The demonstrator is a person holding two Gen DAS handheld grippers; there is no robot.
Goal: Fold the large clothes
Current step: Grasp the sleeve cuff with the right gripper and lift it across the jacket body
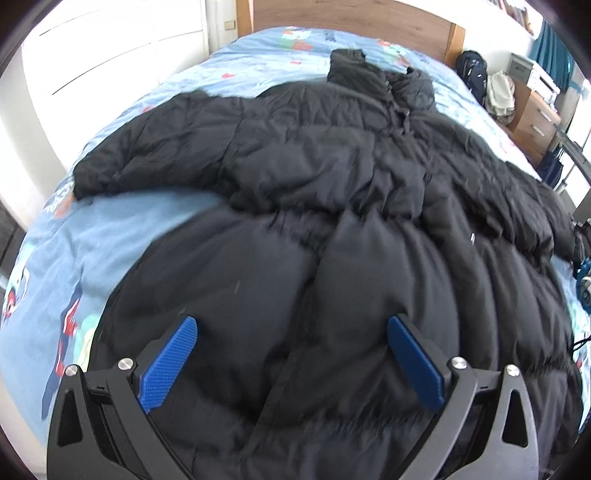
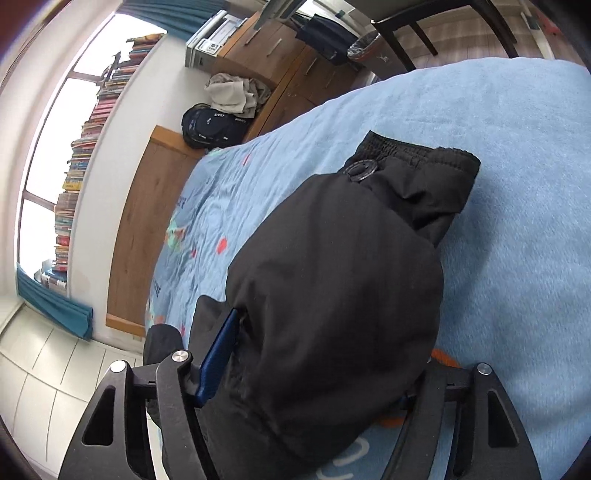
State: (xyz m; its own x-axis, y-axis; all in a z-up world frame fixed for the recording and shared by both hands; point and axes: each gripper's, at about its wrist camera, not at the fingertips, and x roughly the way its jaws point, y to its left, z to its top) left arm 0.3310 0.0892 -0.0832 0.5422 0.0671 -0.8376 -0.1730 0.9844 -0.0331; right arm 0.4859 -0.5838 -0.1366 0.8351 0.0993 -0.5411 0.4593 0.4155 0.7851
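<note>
Spread wide, the left gripper (image 1: 291,336) hovers over the hem end of a black puffer coat (image 1: 332,177), its blue fingers (image 1: 168,365) holding nothing. The coat lies face up on a blue printed bedspread (image 1: 92,236), its long axis running from the hem near the camera to the hood near the wooden headboard (image 1: 351,14). One sleeve stretches out to the left toward the bed's edge; the other runs right, nearly to the opposite edge. Bare bedspread shows left of the hem and beside the hood.

The right gripper (image 2: 317,369) has a sleeve (image 2: 332,277) bulging between its jaws; only its left blue finger (image 2: 218,358) shows, pressed into the fabric, while the other is hidden, so I cannot tell whether the grip is closed. The sleeve's elastic cuff (image 2: 417,155) points away from the camera across open blue bedding. A dark backpack (image 2: 210,125) and wooden drawers (image 2: 280,48) stand beyond the bed.
</note>
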